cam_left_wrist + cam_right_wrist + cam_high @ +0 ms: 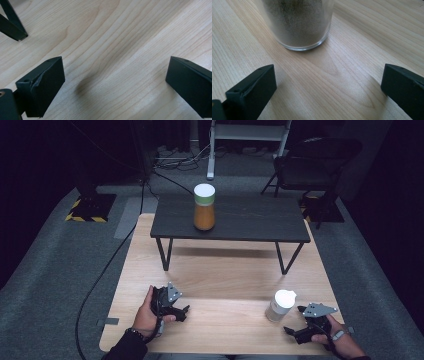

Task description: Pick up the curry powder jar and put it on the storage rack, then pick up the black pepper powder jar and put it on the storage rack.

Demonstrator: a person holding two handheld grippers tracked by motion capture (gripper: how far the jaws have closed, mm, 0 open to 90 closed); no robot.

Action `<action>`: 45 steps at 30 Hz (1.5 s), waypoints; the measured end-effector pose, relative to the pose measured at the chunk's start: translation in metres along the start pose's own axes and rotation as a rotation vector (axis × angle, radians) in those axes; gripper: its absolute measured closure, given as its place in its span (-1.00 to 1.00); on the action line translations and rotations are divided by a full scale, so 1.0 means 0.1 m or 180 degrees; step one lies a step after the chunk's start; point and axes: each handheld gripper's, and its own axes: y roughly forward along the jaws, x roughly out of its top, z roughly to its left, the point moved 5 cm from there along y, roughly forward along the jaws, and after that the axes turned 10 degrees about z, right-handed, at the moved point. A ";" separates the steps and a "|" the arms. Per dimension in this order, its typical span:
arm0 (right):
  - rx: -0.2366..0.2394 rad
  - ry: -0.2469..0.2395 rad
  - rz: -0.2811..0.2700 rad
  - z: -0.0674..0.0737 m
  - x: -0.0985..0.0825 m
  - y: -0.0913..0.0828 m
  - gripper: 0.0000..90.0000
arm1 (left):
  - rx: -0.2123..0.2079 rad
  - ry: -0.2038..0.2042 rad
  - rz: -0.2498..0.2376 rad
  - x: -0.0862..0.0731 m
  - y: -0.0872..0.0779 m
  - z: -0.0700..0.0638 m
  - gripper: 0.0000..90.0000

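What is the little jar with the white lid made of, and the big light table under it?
The small clear jar looks like smooth glass: you can see the powder through it, and its base rim shines. Its white lid is probably plastic, plain and matte. The light tabletop looks like pale wood or a wood-look coating, with wavy grain lines.

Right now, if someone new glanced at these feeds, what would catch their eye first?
Probably the orange jar with its white lid, standing upright on the dark bench at the far side of the wooden table. Next, the small white-capped jar near the front right, just ahead of the right gripper, whose jaws are wide open. The left gripper rests open on bare wood at the front left.
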 end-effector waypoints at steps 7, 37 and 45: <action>0.0000 0.0000 0.0000 0.00 0.00 0.00 -1.00 | -0.0129 -0.0140 -0.0024 -0.05 0.03 0.09 -0.98; -0.0002 -0.0001 0.0001 0.00 0.00 0.00 -1.00 | -0.0322 -0.0290 -0.0015 -0.09 0.06 0.20 -0.99; -0.0009 0.0014 0.0003 0.01 0.00 0.00 -1.00 | -0.0322 -0.0284 -0.0017 -0.08 0.06 0.20 -0.99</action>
